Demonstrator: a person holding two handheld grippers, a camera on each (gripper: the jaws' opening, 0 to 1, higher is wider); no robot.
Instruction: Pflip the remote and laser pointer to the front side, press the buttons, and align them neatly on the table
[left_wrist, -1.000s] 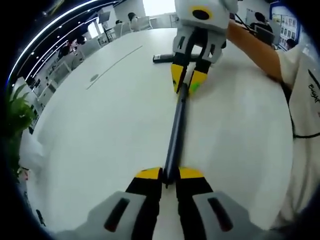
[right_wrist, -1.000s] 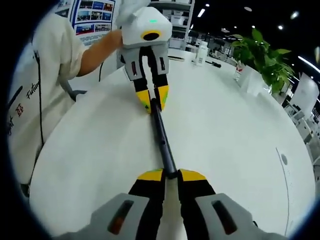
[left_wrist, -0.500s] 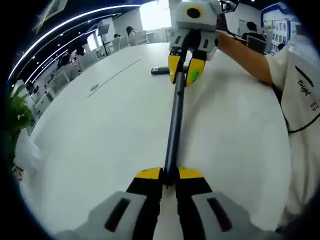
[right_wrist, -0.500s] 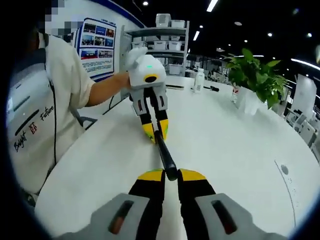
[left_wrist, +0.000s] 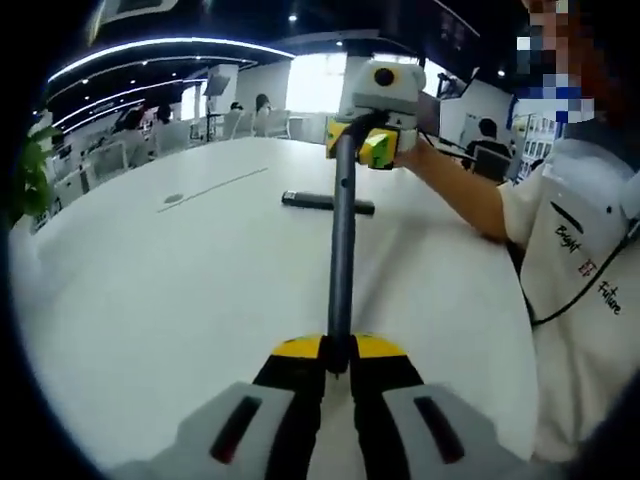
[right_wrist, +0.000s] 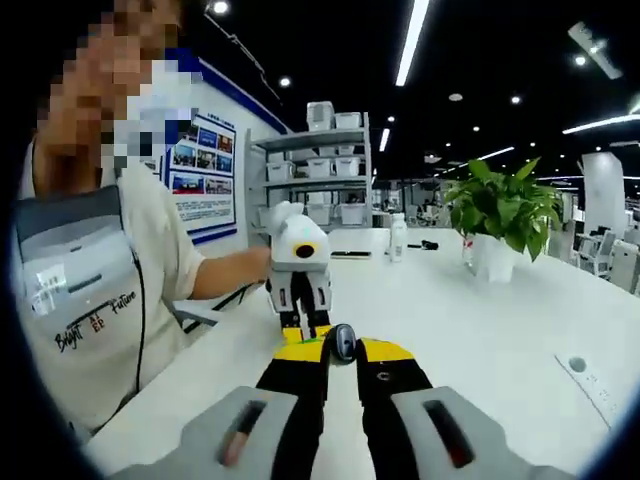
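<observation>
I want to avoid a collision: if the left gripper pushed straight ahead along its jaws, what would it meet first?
Most likely the right gripper, which grips the far end of the laser pointer that the left gripper itself clamps. The remote lies lower on the table, probably beneath that line.

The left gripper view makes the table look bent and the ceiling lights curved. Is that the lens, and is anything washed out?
In the left gripper view the white table bulges, which looks like fisheye bending; the window behind the right gripper is blown out white. In the right gripper view the plant is sharp, and the laser pointer tip looms large.
</observation>
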